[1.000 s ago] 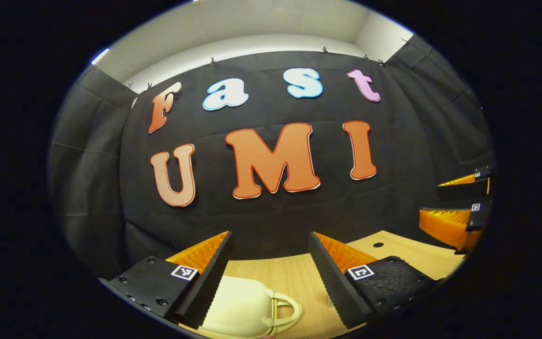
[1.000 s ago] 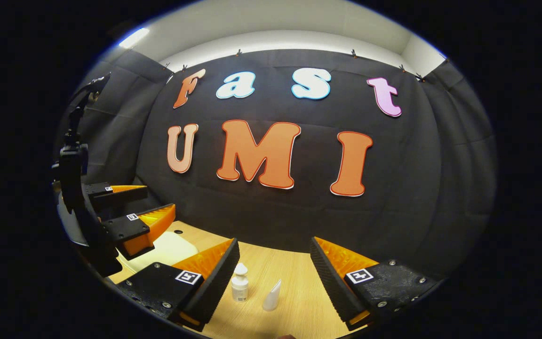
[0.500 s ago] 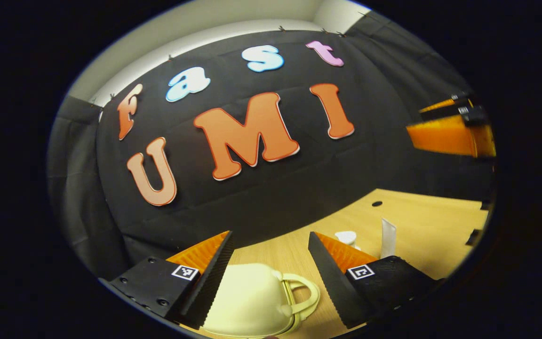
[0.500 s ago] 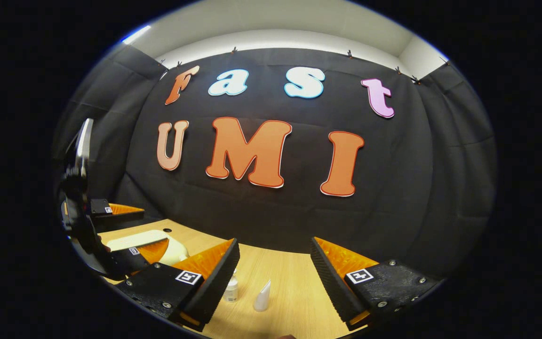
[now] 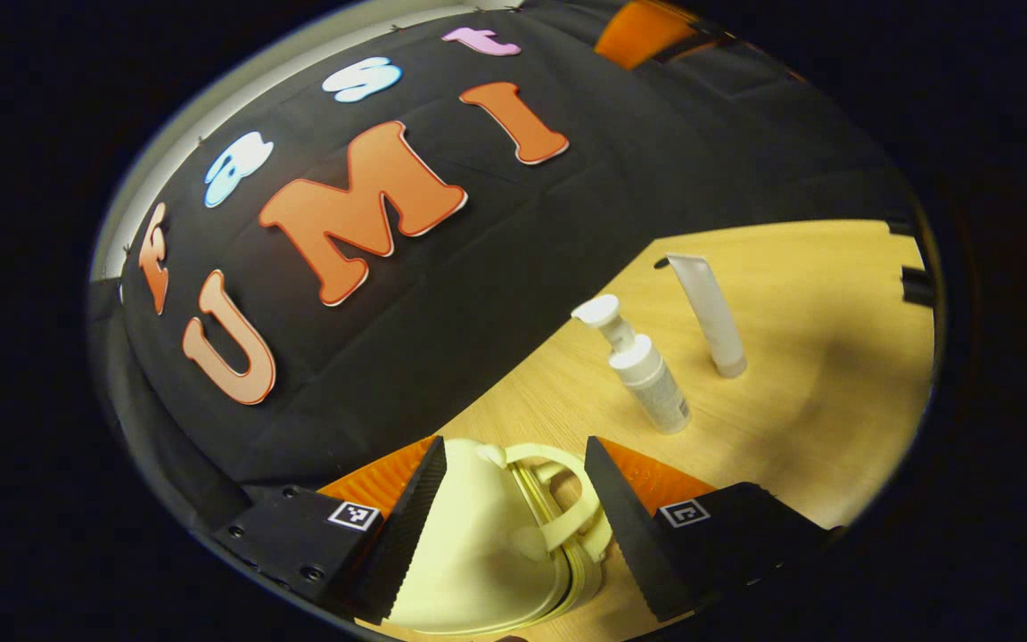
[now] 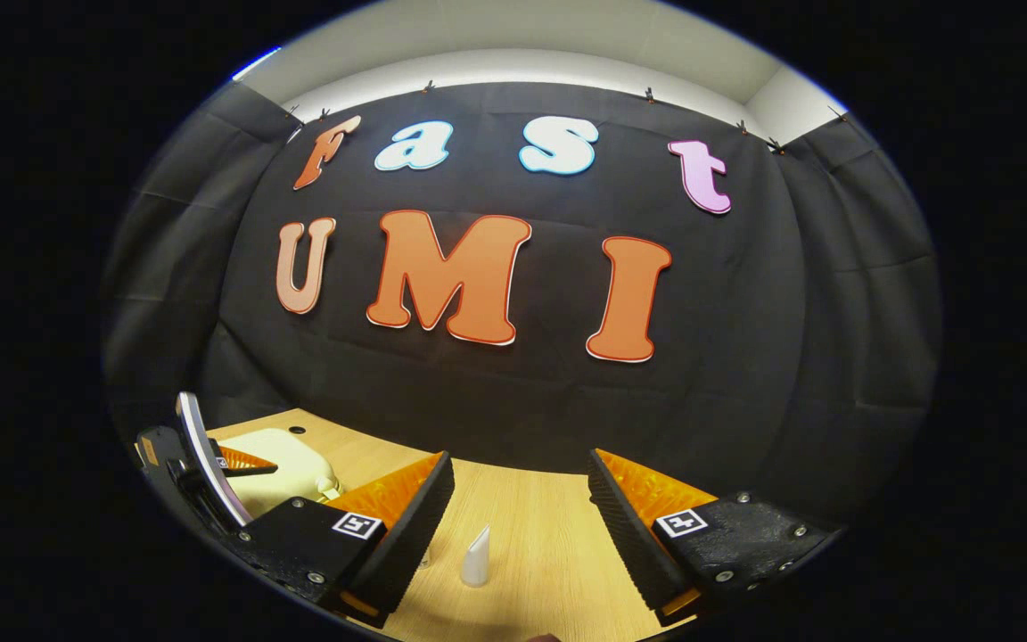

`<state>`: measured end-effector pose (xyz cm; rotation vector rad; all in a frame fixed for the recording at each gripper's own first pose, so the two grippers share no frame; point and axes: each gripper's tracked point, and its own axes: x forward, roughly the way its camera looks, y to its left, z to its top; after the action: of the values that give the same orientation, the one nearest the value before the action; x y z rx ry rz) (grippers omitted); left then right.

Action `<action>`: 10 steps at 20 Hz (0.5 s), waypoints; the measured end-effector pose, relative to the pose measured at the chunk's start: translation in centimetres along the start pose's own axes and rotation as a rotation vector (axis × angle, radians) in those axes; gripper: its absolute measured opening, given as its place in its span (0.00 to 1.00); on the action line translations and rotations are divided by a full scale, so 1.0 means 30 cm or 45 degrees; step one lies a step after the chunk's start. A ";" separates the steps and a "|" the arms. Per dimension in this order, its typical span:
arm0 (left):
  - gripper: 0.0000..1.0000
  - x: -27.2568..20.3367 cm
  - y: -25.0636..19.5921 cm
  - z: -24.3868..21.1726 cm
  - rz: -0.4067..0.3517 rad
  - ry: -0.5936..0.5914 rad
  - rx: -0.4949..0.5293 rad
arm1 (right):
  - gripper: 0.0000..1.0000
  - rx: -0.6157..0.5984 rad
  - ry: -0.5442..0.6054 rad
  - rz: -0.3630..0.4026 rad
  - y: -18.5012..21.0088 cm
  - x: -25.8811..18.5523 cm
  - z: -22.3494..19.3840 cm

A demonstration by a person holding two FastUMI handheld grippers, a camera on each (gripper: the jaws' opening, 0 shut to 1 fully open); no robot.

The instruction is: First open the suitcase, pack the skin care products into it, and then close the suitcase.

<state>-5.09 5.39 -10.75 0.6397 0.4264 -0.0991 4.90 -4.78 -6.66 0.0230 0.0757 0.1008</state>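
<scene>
A small cream suitcase (image 5: 478, 553) lies closed on the wooden table, its handle (image 5: 567, 513) toward the bottles. My left gripper (image 5: 513, 450) hangs open just above it, tilted, with the handle end showing between the fingers. A white pump bottle (image 5: 649, 374) and a white tube (image 5: 710, 312) stand upright beyond it to the right. My right gripper (image 6: 518, 459) is open over the table with nothing between its fingers. The tube (image 6: 476, 557) stands just ahead of it. The suitcase (image 6: 286, 459) and the left gripper (image 6: 210, 464) are at its far left.
The light wooden table (image 5: 817, 374) runs right of the bottles to the black cloth wall. A small dark hole (image 6: 298, 430) marks the tabletop behind the suitcase. Part of the right gripper (image 5: 647, 27) shows at the top of the left gripper view.
My left gripper has rolled and come down closer over the suitcase, bringing the bottle and tube into its view. The right gripper has barely shifted; both stay open.
</scene>
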 end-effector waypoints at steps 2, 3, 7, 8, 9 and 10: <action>0.98 -0.009 0.005 -0.031 -0.022 0.040 0.080 | 0.96 -0.003 0.009 -0.009 -0.014 0.002 -0.012; 0.98 -0.012 0.010 -0.048 -0.024 0.057 0.119 | 0.96 -0.003 0.012 -0.012 -0.019 0.005 -0.017; 0.98 -0.025 0.048 -0.091 -0.008 0.122 0.277 | 0.96 0.007 0.032 -0.011 -0.028 0.011 -0.040; 0.98 -0.025 0.056 -0.097 -0.007 0.135 0.310 | 0.96 0.005 0.035 -0.012 -0.030 0.013 -0.048; 0.98 -0.023 0.059 -0.103 -0.006 0.142 0.343 | 0.96 0.004 0.039 -0.012 -0.032 0.016 -0.053; 0.96 -0.017 0.067 -0.103 -0.005 0.149 0.380 | 0.96 0.002 0.046 -0.011 -0.031 0.017 -0.064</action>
<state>-6.21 8.82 -11.65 0.9419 0.5312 -0.1308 5.36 -5.61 -8.62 0.0224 0.1120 0.0927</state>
